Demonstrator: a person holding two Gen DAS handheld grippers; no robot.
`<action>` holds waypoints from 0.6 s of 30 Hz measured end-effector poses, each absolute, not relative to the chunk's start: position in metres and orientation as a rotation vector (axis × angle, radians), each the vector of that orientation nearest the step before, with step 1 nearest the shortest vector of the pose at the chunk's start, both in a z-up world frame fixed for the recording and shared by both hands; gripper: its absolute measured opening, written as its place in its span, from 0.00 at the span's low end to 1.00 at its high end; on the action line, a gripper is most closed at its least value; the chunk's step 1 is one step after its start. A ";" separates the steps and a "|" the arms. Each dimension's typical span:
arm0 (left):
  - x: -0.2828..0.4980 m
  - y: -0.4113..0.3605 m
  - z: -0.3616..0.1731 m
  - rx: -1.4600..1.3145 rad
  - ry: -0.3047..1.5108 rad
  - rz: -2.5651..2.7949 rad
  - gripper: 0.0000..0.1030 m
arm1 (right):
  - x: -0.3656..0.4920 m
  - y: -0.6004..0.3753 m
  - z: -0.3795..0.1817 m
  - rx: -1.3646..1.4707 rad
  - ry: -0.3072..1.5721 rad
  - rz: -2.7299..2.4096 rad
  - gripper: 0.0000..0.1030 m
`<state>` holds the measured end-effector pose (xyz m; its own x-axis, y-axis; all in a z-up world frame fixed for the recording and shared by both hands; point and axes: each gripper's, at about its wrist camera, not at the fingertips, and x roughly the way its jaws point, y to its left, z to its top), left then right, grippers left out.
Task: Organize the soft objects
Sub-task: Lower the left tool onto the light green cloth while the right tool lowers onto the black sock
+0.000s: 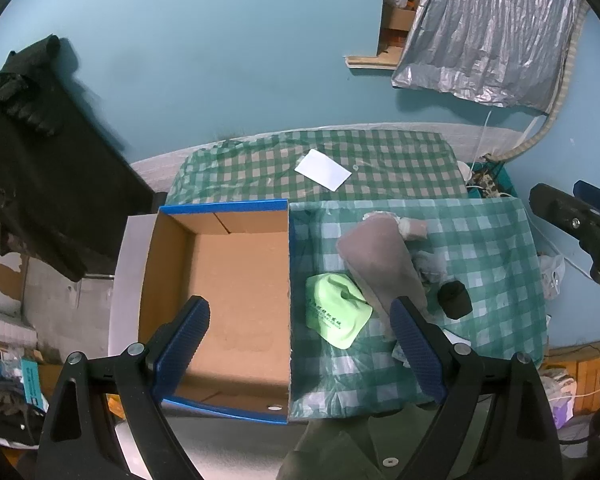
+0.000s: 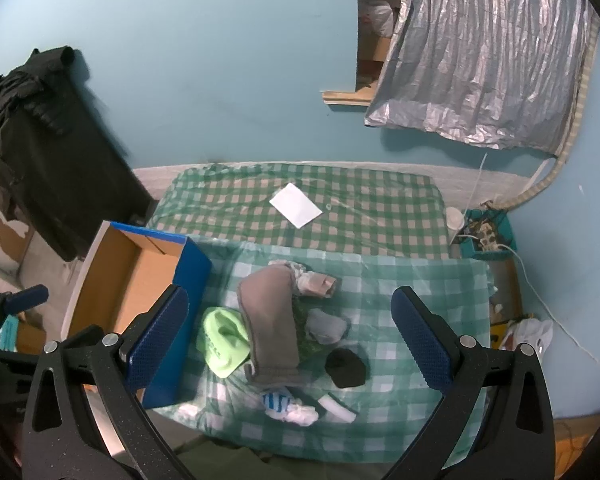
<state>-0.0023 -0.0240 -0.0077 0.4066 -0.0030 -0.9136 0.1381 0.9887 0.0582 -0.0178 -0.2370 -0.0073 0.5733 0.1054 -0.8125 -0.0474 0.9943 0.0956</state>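
An empty cardboard box with blue sides [image 1: 236, 300] [image 2: 112, 280] stands at the left of a green checked table [image 1: 480, 248] [image 2: 420, 288]. Beside it lies a pile of soft things: a lime green cloth [image 1: 336, 312] [image 2: 222, 340], a long grey garment [image 1: 380, 264] [image 2: 270, 320], a black rolled sock [image 1: 454, 300] [image 2: 346, 368], a beige sock [image 2: 316, 282], a grey sock [image 2: 326, 326] and a blue-striped white cloth [image 2: 288, 404]. My left gripper [image 1: 300, 344] is open above the box's right wall. My right gripper [image 2: 288, 340] is open above the pile.
A white sheet of paper [image 1: 323, 169] [image 2: 296, 204] lies on the farther checked surface. A black cloth-covered object [image 1: 40, 152] stands at the left. A silver curtain [image 2: 484, 52] hangs on the blue wall. A teal box with cables [image 2: 486, 236] sits at the right.
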 end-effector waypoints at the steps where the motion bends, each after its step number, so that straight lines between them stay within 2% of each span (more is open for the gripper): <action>1: -0.002 -0.024 -0.008 0.132 1.150 -0.088 0.90 | -0.018 -0.237 -0.007 0.065 0.956 0.090 0.98; 12: 0.002 -0.037 -0.012 0.117 1.163 -0.110 0.90 | -0.017 -0.254 -0.011 0.076 0.974 0.071 0.98; 18: 0.014 -0.037 -0.040 0.096 1.227 -0.115 0.90 | -0.013 -0.269 -0.022 0.092 1.005 0.057 0.98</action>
